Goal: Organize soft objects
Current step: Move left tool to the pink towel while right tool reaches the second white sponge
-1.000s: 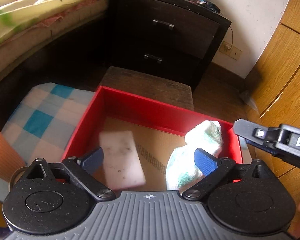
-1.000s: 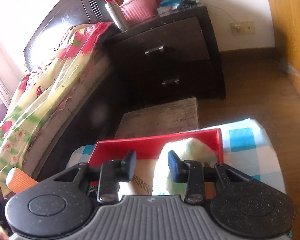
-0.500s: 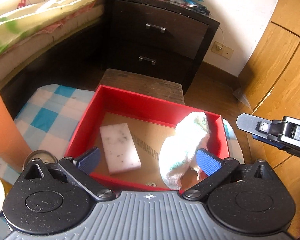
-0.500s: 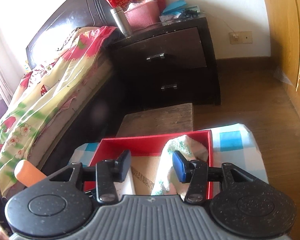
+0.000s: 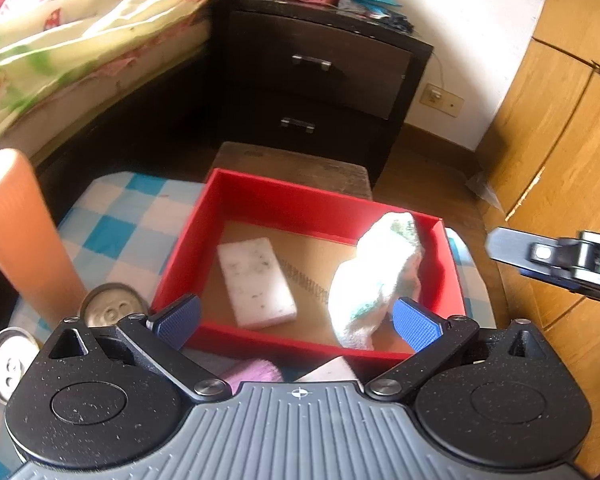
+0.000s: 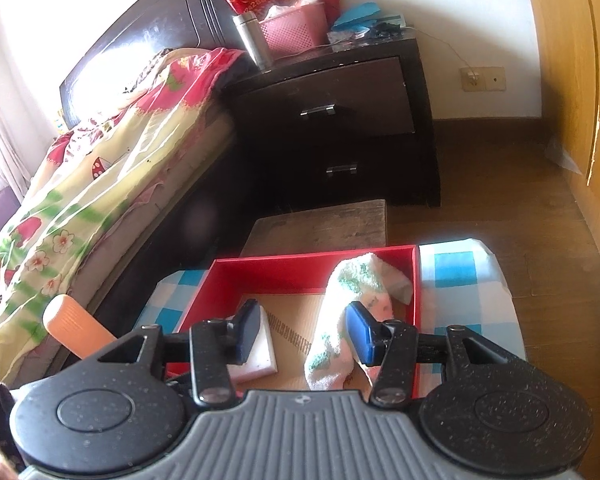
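Note:
A red box (image 5: 284, 196) stands on a blue-checked cloth. On its cardboard floor lie a white speckled sponge (image 5: 256, 280) on the left and a white sock with green marks (image 5: 376, 276) slumped along the right wall. My left gripper (image 5: 296, 324) hangs open and wide above the box's near edge, holding nothing. My right gripper (image 6: 304, 332) is open too; the sock (image 6: 352, 308) lies below and behind its right finger, free of the pads. In the left wrist view the right gripper (image 5: 556, 264) shows beside the box.
A tall orange cylinder (image 5: 20, 232) and two cans (image 5: 112, 312) stand left of the box. A pink fluffy thing (image 5: 252, 372) and a pale item (image 5: 332, 368) lie under my left gripper. Beyond are a wooden stool (image 5: 292, 164), a dark nightstand (image 5: 320, 80), a bed (image 6: 100, 168) and a wooden wardrobe (image 5: 560, 100).
Both grippers have drawn back and up from the box. The right jaws have widened off the sock, which now rests in the box. The sponge has settled on the box floor.

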Demonstrator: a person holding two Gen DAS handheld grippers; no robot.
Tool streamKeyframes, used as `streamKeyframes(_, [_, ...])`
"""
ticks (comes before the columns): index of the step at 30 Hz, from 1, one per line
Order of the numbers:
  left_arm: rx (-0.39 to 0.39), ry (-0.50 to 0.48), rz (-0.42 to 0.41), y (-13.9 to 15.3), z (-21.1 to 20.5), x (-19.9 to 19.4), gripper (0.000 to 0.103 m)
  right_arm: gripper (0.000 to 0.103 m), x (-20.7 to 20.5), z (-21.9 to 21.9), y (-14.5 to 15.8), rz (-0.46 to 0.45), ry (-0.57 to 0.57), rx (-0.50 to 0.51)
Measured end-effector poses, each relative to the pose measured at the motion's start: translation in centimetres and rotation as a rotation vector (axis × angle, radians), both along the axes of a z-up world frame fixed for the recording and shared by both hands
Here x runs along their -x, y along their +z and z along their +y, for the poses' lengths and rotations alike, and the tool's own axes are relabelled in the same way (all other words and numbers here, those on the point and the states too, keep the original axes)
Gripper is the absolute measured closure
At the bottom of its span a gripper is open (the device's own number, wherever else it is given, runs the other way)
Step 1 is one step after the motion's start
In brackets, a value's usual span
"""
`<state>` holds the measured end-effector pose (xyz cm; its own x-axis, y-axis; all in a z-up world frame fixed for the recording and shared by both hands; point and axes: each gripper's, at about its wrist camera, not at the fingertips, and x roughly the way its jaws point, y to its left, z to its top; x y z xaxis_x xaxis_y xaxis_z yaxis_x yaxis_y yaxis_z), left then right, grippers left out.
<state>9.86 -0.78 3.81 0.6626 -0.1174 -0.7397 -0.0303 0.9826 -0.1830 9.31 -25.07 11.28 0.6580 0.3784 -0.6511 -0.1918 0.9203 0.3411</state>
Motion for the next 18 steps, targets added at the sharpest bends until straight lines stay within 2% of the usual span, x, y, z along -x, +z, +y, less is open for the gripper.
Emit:
streamKeyframes(8, [0.066, -0.031, 0.056, -0.7, 0.8, 0.7, 0.006, 0.078, 0.7, -1.4, 0.0, 0.002, -0.024, 0.012])
streamKeyframes(12, [0.105, -0.016, 0.064, -0.6, 1.4, 1.1, 0.006, 0.078, 1.1, -1.8, -0.1, 0.008, -0.022, 0.026])
streamKeyframes(18, [0.095, -0.018, 0.08, -0.9, 1.8, 1.7, 0.006, 0.077, 1.6, -2.4, -0.3, 0.028, -0.018, 0.017])
